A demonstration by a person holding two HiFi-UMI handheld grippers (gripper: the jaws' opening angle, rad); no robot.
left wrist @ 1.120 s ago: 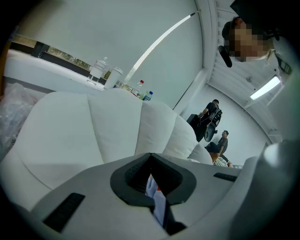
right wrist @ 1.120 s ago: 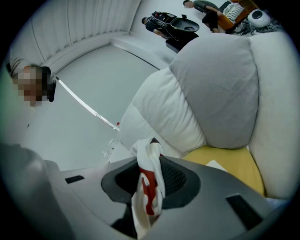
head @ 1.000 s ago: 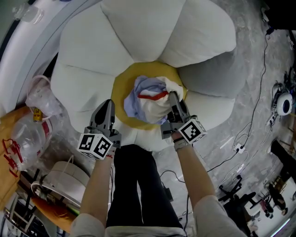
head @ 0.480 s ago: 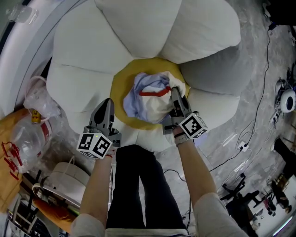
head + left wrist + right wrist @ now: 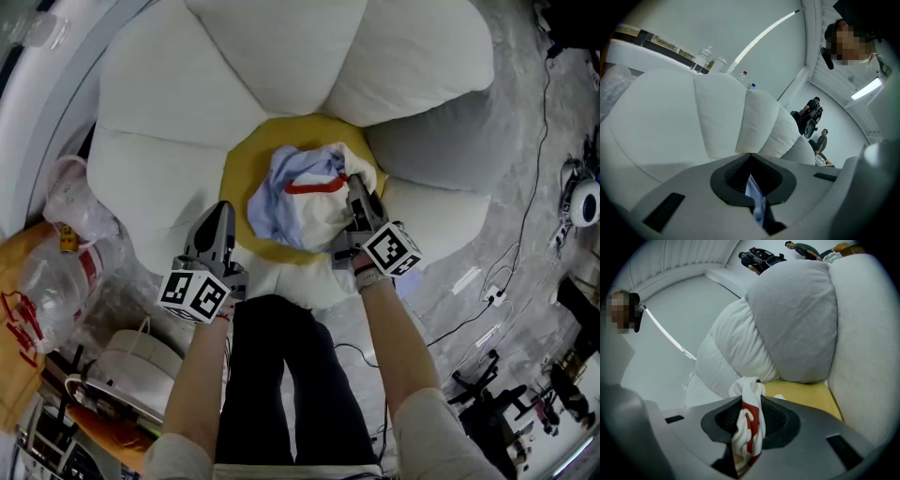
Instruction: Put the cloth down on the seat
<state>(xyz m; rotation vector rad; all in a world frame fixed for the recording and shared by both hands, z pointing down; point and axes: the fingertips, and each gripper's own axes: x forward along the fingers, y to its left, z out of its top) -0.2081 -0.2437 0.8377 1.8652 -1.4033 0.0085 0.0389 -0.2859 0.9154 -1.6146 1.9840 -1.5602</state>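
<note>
My right gripper (image 5: 355,187) is clamped on a red-and-white fold of the cloth (image 5: 305,204), which lies bunched on the yellow seat (image 5: 238,171) ringed by white cushions (image 5: 272,47). My left gripper (image 5: 221,214) sits just beside the heap at the seat's edge. Its jaws are closed to a slit with a pale blue sliver of fabric pinched between them.

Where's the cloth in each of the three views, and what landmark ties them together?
Head view: cloth bunched at centre, on the yellow seat middle.
Left gripper view: thin blue-white strip low centre, between the left tool's jaws.
Right gripper view: white-and-red fold low centre, pinched in the right tool.
Shared landmark: the white petal cushions.
</note>
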